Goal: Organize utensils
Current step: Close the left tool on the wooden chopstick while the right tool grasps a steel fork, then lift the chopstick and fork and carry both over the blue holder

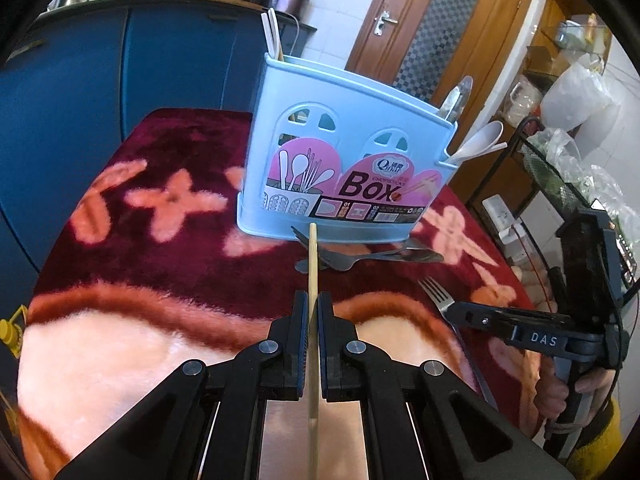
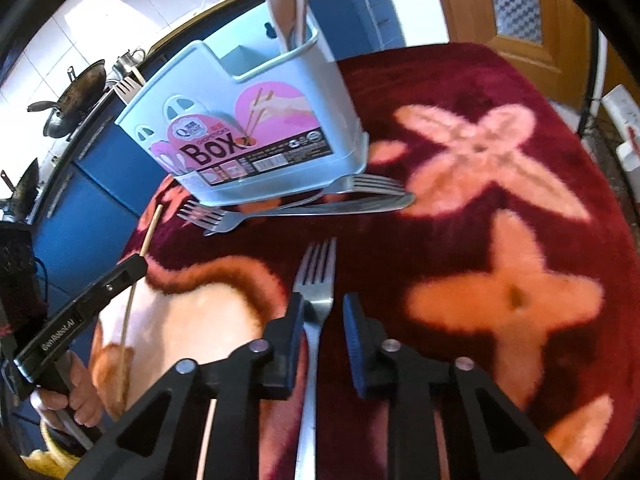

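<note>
The left gripper (image 1: 313, 312) is pinched on a wooden chopstick (image 1: 312, 264), its two pads pressed against the stick from either side. The chopstick runs lengthwise through the claw, its far tip reaching past the fingertips toward the base of the blue utensil box (image 1: 340, 152) straight ahead, its near end trailing back under the camera. In the right wrist view this same gripper (image 2: 138, 258) sits low and to the left, with the chopstick (image 2: 152, 228) poking out forward of it and also hanging out behind.

The right gripper (image 2: 320, 308) stands spread, its fingers apart with a fork (image 2: 316, 280) lying in the gap. The fork's neck lies against the left finger and clear of the right one; its tines point forward, beyond the fingertips, and its handle runs back under the claw. Whether the fork rests on the blanket (image 2: 500, 220) or is lifted, I cannot tell.

Ahead of that claw, further forks (image 2: 224, 216) and other steel cutlery lie on the red flowered blanket against the foot of the utensil box (image 2: 256, 132). In the box's near end compartment stand white spoons (image 2: 286, 8); at its far end a fork head (image 2: 127, 87) shows above the rim.
</note>
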Demonstrator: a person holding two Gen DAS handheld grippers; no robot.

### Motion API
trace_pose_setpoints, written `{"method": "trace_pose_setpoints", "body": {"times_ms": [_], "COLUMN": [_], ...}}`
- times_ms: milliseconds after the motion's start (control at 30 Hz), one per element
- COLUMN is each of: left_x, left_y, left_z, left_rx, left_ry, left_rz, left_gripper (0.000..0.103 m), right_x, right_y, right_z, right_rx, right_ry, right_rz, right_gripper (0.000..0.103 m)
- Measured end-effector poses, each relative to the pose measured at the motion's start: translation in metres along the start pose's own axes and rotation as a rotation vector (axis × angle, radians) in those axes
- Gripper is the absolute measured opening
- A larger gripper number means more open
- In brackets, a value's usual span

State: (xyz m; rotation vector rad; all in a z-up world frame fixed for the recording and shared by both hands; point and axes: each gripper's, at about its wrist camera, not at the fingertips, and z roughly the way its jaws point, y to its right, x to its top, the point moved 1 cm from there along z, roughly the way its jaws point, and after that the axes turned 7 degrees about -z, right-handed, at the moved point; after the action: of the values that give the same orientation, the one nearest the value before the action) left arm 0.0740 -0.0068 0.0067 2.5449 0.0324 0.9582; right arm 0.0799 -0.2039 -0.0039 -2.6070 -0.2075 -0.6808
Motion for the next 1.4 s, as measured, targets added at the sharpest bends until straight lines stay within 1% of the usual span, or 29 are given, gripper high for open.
{"method": "trace_pose_setpoints", "body": {"times_ms": [167,200,233,300,400,467,533,733,800,900,1000,1200,1400], "left_x": [0.001,0.002,0.002,0.003,0.005,0.006,0.007,0.012,0.014,0.018,0.022,0.034,0.050], "left_y": [-0.001,-0.001,-0.001,-0.001,-0.001,0.000,0.001,0.008,0.010,0.013,0.019,0.027,0.037], "left_z": [-0.004,-0.004,-0.005,-0.007,-0.010,-0.012,-0.015,-0.028,-0.032,-0.039,-0.045,-0.054,-0.060], "left_rx": [-0.013,-0.015,-0.018,-0.019,-0.022,-0.026,-0.032,-0.064,-0.074,-0.090,-0.108,-0.135,-0.145], "left_ry": [0.010,0.012,0.014,0.021,0.031,0.039,0.048,0.105,0.121,0.146,0.170,0.217,0.273], "left_rz": [-0.008,-0.010,-0.011,-0.012,-0.016,-0.018,-0.015,-0.004,-0.008,-0.012,-0.010,-0.011,0.005], "left_gripper": [0.004,0.004,0.004,0.004,0.004,0.004,0.004,0.004,0.004,0.004,0.004,0.004,0.004], "right_x": [0.012,0.014,0.015,0.016,0.014,0.012,0.010,0.006,0.004,0.000,-0.001,0.006,0.020], "right_y": [0.003,0.003,0.004,0.004,-0.002,-0.006,-0.010,-0.025,-0.031,-0.041,-0.048,-0.057,-0.067], "right_z": [0.010,0.011,0.013,0.014,0.014,0.011,0.006,-0.028,-0.039,-0.057,-0.072,-0.093,-0.109], "right_rx": [0.074,0.085,0.090,0.104,0.093,0.086,0.088,0.084,0.070,0.021,-0.014,-0.044,-0.068], "right_ry": [-0.054,-0.062,-0.069,-0.077,-0.068,-0.050,-0.023,0.126,0.177,0.268,0.333,0.421,0.477], "right_rz": [0.007,0.008,0.010,0.010,-0.009,-0.012,-0.011,-0.034,-0.043,-0.073,-0.089,-0.106,-0.141], "right_gripper": [0.023,0.020,0.014,0.009,0.005,0.004,0.004,0.004,0.004,0.003,0.003,0.003,0.003]}}
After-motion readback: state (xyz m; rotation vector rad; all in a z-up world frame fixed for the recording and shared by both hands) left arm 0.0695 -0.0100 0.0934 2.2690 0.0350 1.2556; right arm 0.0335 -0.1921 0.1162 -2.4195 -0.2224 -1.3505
